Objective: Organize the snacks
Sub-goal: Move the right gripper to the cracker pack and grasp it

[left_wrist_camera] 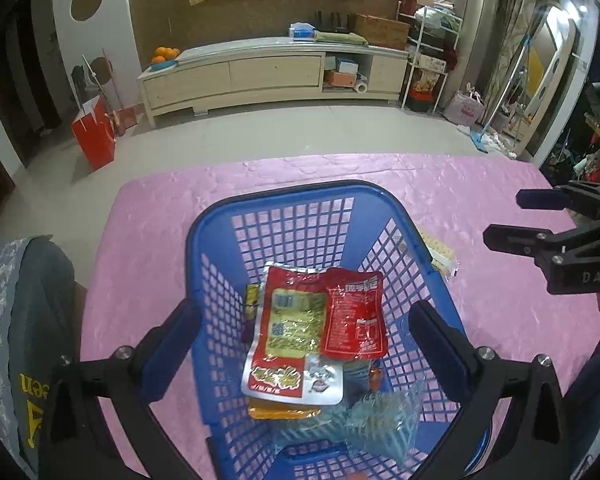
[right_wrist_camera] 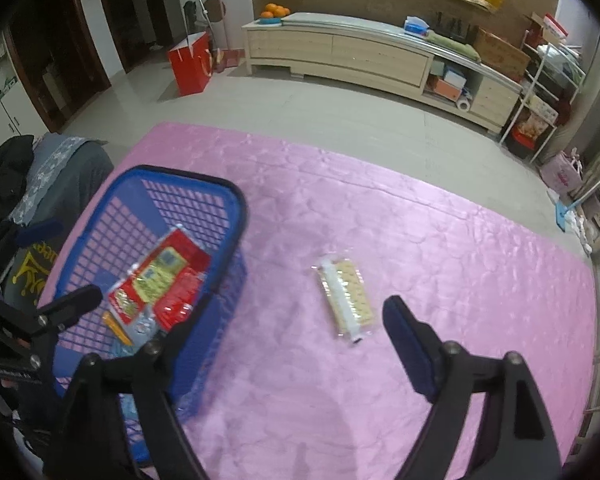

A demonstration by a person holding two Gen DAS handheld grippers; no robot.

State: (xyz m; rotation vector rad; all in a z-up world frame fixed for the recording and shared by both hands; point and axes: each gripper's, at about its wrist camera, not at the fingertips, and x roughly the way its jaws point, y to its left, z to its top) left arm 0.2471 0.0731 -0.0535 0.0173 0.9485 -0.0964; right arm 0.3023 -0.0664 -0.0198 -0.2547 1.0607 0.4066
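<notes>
- Now the left hand-held gripper [left_wrist_camera: 304, 352] hangs wide open and empty over the blue basket [left_wrist_camera: 384, 196], which holds red snack packets [left_wrist_camera: 320, 320]
- right hand-held gripper [right_wrist_camera: 284, 336] is also spread open, empty, above the pink worktop [right_wrist_camera: 440, 240]
- cracker pack [right_wrist_camera: 346, 300] lies on the worktop, right of the basket

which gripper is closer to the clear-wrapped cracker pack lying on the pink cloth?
Right. The right gripper hangs open just short of the cracker pack; the left gripper is open over the blue plastic basket.
</notes>
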